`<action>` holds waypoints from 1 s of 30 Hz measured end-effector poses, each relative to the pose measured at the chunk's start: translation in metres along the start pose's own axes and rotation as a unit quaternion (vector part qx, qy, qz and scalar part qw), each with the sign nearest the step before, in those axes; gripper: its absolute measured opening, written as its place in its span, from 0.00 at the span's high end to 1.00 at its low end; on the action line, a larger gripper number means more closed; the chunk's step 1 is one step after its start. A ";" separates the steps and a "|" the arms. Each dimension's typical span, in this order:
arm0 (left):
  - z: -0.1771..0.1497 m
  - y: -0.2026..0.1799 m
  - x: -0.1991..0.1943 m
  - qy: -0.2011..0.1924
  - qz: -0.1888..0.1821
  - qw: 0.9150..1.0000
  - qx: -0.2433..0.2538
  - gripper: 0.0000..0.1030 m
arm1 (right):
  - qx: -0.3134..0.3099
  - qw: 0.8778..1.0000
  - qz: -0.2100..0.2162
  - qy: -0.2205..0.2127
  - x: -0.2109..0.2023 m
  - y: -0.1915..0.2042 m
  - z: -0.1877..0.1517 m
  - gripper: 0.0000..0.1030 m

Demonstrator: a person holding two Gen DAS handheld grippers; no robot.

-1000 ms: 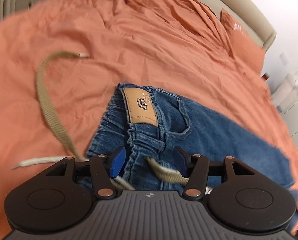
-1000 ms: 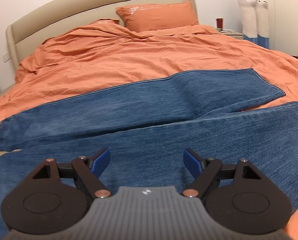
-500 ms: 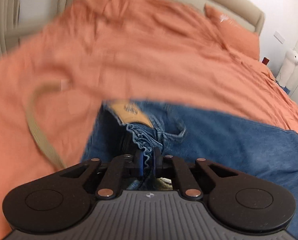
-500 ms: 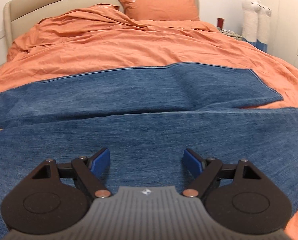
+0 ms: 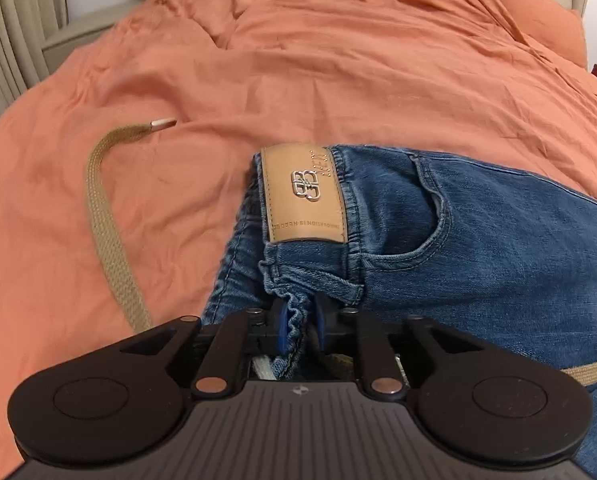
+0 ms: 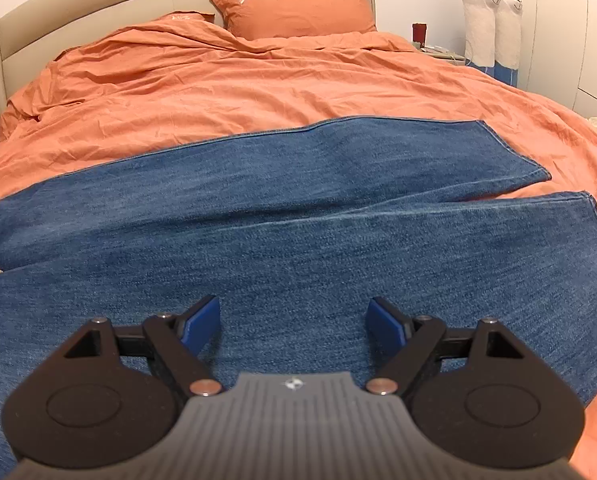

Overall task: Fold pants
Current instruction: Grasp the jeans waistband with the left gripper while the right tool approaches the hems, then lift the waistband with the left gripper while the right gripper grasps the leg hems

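The left claw (image 5: 298, 330), apart a second ago, is now clamped on the bunched waistband of the pants (image 5: 478, 248), so the first fold can start; the right claw (image 6: 294, 322) stays apart above the legs; only its view shows both legs spread flat across the bed (image 6: 258, 88); the left shows the tan drawstring (image 5: 110, 220).

The left wrist view sits close over the waistband of the blue denim pants (image 5: 478, 248), facing up the orange-covered bed (image 5: 298, 60); the right wrist view looks low across the legs (image 6: 298, 216) toward the beige headboard (image 6: 98, 12), sharing pants and bedding
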State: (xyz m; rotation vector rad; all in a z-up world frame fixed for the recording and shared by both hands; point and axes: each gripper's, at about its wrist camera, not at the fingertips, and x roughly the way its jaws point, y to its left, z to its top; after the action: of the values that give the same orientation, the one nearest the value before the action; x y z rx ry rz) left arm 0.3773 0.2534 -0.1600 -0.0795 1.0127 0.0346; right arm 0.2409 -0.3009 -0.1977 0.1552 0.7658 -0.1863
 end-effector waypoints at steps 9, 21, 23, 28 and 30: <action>-0.021 0.002 -0.078 0.021 0.007 0.999 0.047 0.43 | 0.022 1.000 0.014 -0.006 -0.013 -0.008 0.002 0.21; -0.105 0.054 -0.105 0.093 -0.102 0.987 -0.083 0.39 | 0.024 0.998 0.016 -0.052 -0.054 -0.016 0.000 0.21; -0.106 0.056 -0.108 0.089 -0.097 0.987 -0.089 0.68 | 0.019 0.998 0.010 -0.060 -0.061 -0.016 -0.001 0.21; -0.095 0.032 -0.108 0.150 -0.011 0.988 -0.025 0.89 | 0.018 0.997 -0.001 -0.076 -0.078 -0.019 0.000 0.21; -0.094 0.020 -0.093 0.170 0.022 0.985 0.007 0.89 | 0.019 0.997 -0.003 -0.071 -0.082 -0.020 0.002 0.21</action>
State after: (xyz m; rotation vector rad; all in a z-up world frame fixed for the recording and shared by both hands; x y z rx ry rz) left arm 0.2475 0.2665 -0.1319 -0.0508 1.3568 0.0566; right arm 0.1805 -0.3121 -0.1404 0.1735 0.6214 -0.2149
